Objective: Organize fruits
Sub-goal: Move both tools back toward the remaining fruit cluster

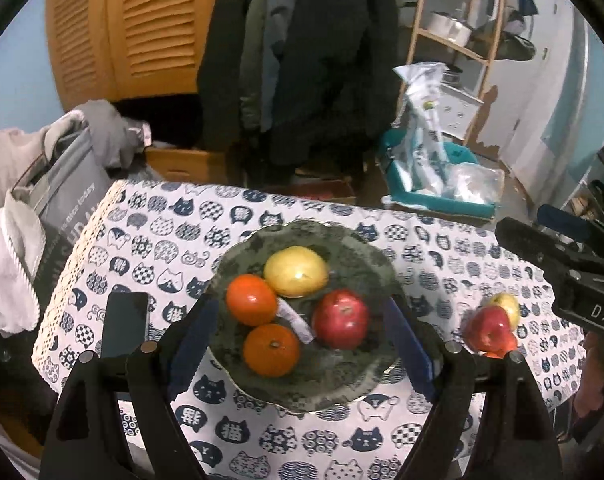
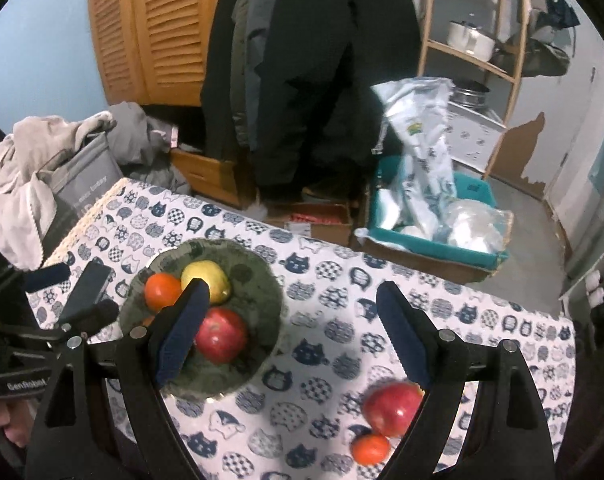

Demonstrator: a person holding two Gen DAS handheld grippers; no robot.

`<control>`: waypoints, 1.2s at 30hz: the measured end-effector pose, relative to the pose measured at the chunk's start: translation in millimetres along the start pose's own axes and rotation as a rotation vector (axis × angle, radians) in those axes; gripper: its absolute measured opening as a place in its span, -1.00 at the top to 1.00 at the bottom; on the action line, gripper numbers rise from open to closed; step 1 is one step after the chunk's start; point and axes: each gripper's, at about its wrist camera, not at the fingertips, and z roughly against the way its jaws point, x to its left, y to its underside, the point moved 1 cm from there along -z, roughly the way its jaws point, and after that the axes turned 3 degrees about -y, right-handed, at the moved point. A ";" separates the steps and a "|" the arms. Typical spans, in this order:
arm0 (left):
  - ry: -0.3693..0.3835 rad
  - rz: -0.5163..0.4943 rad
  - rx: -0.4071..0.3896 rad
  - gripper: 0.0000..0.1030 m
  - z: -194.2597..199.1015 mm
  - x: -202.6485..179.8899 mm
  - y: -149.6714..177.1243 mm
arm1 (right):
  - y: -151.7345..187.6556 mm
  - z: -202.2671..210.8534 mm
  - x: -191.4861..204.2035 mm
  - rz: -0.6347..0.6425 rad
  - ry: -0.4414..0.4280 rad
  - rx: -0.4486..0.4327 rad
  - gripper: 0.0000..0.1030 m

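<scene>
Closest to the camera are the two grippers. The left gripper (image 1: 302, 344) has its jaws standing wide with nothing in them, framing the plate (image 1: 353, 240) at centre frame. The right gripper (image 2: 298, 336) is the same deal: jaws wide, empty, hanging over the cat-print surface (image 2: 321, 280).

Fruit count on the plate: four. Two oranges (image 1: 252, 299) sit side by side at its lower left, both glossy; one yellow apple (image 1: 296, 271) is above them, touching the upper orange; and one red apple (image 1: 341, 319), shiny with a dimpled stem end, is at the right. A whitish wrapper or scrap (image 1: 298, 320) lies between the oranges and the red apple; can't tell what it is.

Off the plate, at the lower right of the right wrist view, there's a second red apple (image 2: 393, 408) with a small orange (image 2: 369, 449) touching it. The left view also shows a yellowish fruit (image 1: 505, 307) just behind them.

A dark phone (image 1: 126, 322) lies left of the plate. Further back, upper right, a teal bin (image 2: 433, 248) holds bags.
</scene>
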 end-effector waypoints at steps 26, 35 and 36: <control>0.098 -0.192 -0.033 -0.67 38.0 -111.4 13.5 | 79.1 105.0 -108.0 -0.120 0.102 -0.029 -0.67; 0.116 -0.254 0.002 -0.67 20.0 -141.2 27.5 | 101.6 92.6 -135.8 -0.173 0.119 0.026 -0.67; 0.116 -0.262 0.008 -0.67 16.7 -145.0 28.9 | 103.4 90.8 -137.7 -0.176 0.119 0.031 -0.67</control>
